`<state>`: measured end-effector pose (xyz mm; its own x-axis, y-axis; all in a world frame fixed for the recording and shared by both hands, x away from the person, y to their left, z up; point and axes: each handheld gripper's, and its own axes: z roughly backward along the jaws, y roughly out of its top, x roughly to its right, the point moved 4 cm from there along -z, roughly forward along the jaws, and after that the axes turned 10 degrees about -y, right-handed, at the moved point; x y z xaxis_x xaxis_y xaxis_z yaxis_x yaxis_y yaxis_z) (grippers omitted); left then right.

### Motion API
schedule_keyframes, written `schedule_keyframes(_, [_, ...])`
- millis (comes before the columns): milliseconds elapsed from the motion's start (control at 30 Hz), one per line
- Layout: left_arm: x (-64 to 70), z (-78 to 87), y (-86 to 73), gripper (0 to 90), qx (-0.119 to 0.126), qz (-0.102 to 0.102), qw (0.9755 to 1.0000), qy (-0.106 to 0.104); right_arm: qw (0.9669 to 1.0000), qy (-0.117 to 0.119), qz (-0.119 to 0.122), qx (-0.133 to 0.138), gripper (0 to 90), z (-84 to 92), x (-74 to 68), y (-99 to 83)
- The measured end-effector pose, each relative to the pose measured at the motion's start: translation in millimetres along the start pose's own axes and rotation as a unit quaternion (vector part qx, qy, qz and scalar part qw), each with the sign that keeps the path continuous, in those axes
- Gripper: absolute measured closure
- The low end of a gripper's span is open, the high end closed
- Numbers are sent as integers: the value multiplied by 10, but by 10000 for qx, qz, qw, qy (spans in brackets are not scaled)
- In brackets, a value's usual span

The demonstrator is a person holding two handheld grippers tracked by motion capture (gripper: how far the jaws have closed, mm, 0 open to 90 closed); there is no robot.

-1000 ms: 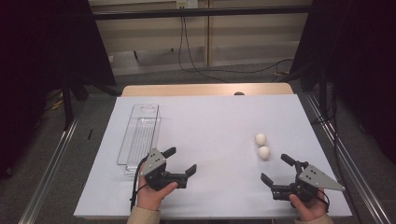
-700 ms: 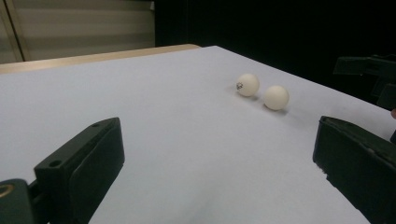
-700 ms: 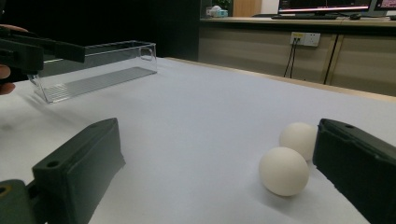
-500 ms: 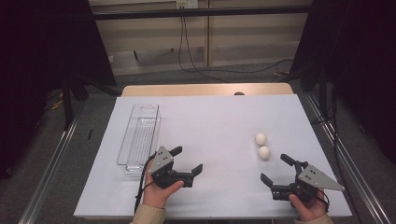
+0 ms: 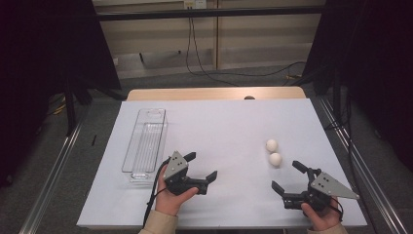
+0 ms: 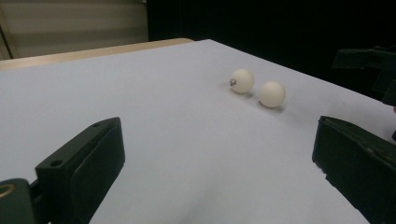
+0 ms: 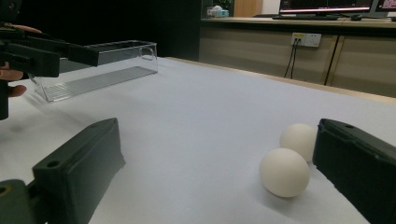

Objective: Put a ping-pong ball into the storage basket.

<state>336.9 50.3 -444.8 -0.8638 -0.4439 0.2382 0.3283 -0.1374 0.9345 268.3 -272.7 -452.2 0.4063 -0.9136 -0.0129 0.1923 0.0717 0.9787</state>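
Approach stage, judged. Left gripper (image 5: 200, 167) gaped empty near tray (image 5: 144, 146); right gripper (image 5: 288, 178) gaped empty, near eggs (image 5: 273, 152). Next likely: close on nearer egg, gently.

We count two white balls, one (image 5: 271, 145) just above the other (image 5: 275, 159) at the right of centre in the high view. We see one clear plastic tray (image 5: 144, 142) at the left, and two grippers along the bottom edge: one (image 5: 200, 167) left of centre, one (image 5: 289, 176) at lower right.
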Motion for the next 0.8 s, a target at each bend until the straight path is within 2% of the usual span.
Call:
schedule_keyframes(200, [19,-57,-5,24,-97,-76,9999,-56,10000,14,2,-4,9,0,-4,-2])
schedule_keyframes(800, [66,-246,3,28,-209,-110,9996,-125,10000,26,10,-9,9,-1,-5,-2])
